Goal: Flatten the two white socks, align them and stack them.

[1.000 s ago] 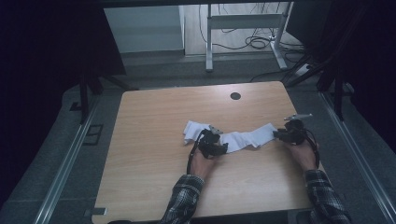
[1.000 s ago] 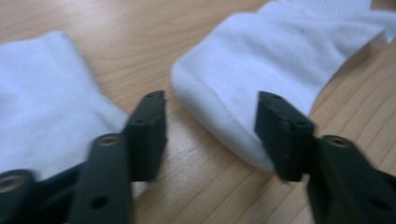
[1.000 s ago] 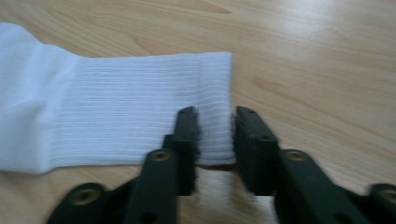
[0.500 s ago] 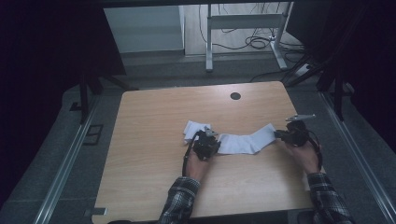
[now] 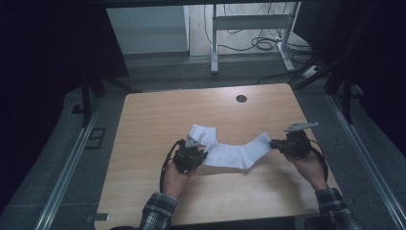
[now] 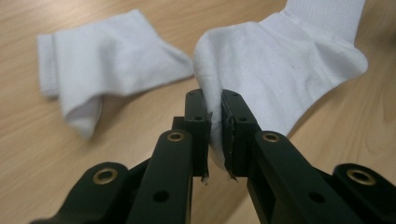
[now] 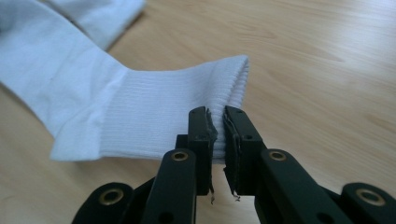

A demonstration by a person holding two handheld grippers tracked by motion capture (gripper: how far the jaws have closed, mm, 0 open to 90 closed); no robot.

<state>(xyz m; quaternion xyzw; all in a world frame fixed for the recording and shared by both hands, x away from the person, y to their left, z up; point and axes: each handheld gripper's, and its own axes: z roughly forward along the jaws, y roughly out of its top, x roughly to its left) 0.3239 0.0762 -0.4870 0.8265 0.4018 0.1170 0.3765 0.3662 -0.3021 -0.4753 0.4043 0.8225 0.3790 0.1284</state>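
Stretching a white sock [image 5: 237, 153] just above the wooden table [image 5: 158, 110], toe pinched by left gripper [image 5: 197, 157], cuff by right gripper [image 5: 275, 144]; next, likely laying beside second sock [image 5: 201, 132].

You have two white socks on the table: one stretched sock [image 5: 239, 154] between your tools, and a second sock [image 5: 201, 133] lying loose beside it. You hold two grippers, the left gripper [image 5: 197, 157] and the right gripper [image 5: 274, 143], one in each of your two hands. There is one wooden table [image 5: 158, 115], with what looks like a single dark cable hole [image 5: 241, 98] near its far edge.
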